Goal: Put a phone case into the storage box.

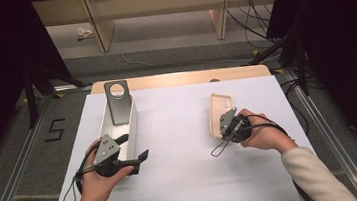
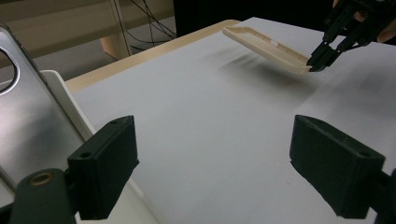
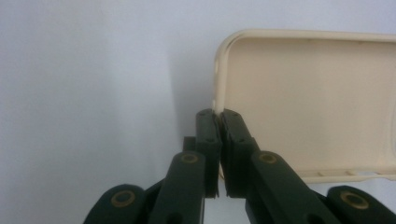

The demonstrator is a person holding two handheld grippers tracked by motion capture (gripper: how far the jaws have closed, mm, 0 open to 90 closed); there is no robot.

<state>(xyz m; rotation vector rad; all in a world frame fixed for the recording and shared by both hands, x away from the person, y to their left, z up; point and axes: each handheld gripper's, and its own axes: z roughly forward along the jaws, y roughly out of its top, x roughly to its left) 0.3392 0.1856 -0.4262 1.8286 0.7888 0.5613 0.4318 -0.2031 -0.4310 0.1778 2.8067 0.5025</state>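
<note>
A cream phone case [image 1: 216, 107] lies hollow side up right of the table's middle. My right gripper [image 1: 223, 132] is shut on its near long rim; in the right gripper view the jaws [image 3: 218, 122] pinch the rim beside the case's [image 3: 317, 102] corner. From the left gripper view the case [image 2: 266, 46] looks tilted, its held end raised, with the right gripper [image 2: 315, 63] at that end. A grey phone back [image 1: 118, 102] with a round hole leans in a white tray [image 1: 131, 128]. My left gripper [image 1: 131, 148] is open at the tray's near right wall and holds nothing.
A white mat [image 1: 182, 150] covers the wooden table [image 1: 179, 78]. The tray's wall [image 2: 60, 88] and the grey phone back [image 2: 28, 121] stand close by my left jaw. Wooden shelf legs and cables lie on the floor beyond the table.
</note>
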